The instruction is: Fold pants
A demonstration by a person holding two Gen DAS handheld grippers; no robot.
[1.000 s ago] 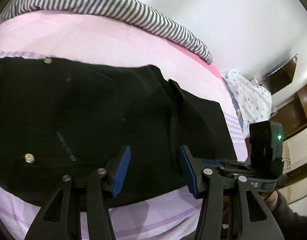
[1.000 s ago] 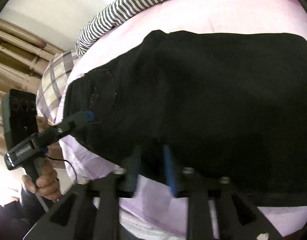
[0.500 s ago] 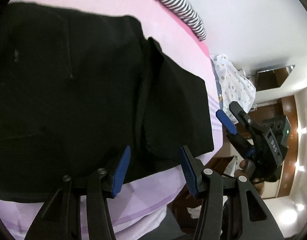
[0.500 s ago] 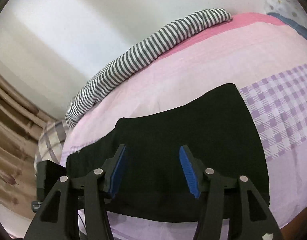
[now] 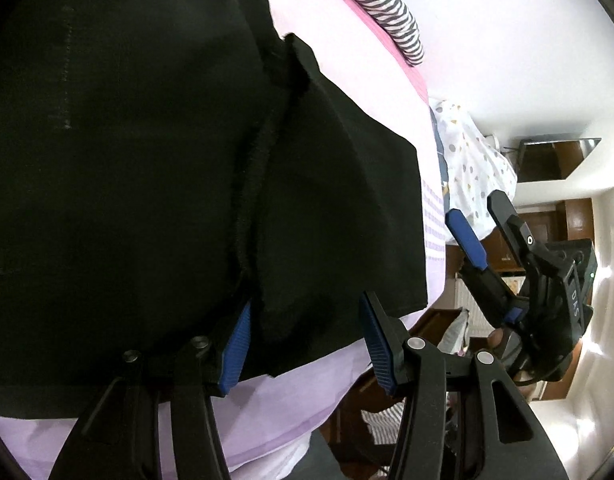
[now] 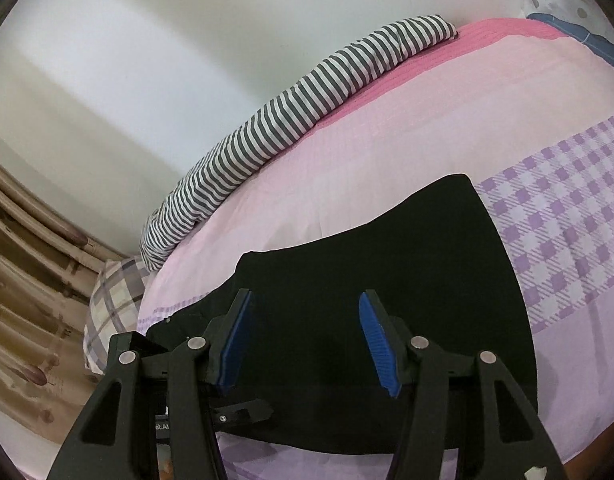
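Note:
Black pants lie folded flat on the pink and lilac bed. A raised seam ridge runs down the cloth. My left gripper is open, low over the near hem edge, its fingers on either side of the seam's lower end, holding nothing. My right gripper is open and empty, hovering above the pants near the bed's front edge. It also shows in the left wrist view, off the bed's right side.
A striped grey and white cloth lies along the far edge of the bed by the white wall. A plaid pillow sits at the left end. A dotted white quilt lies beyond the right end.
The left gripper has moved lower and closer to the pants' near hem. The right gripper, shut on the cloth a second ago, opened, let go and pulled back above the bed.

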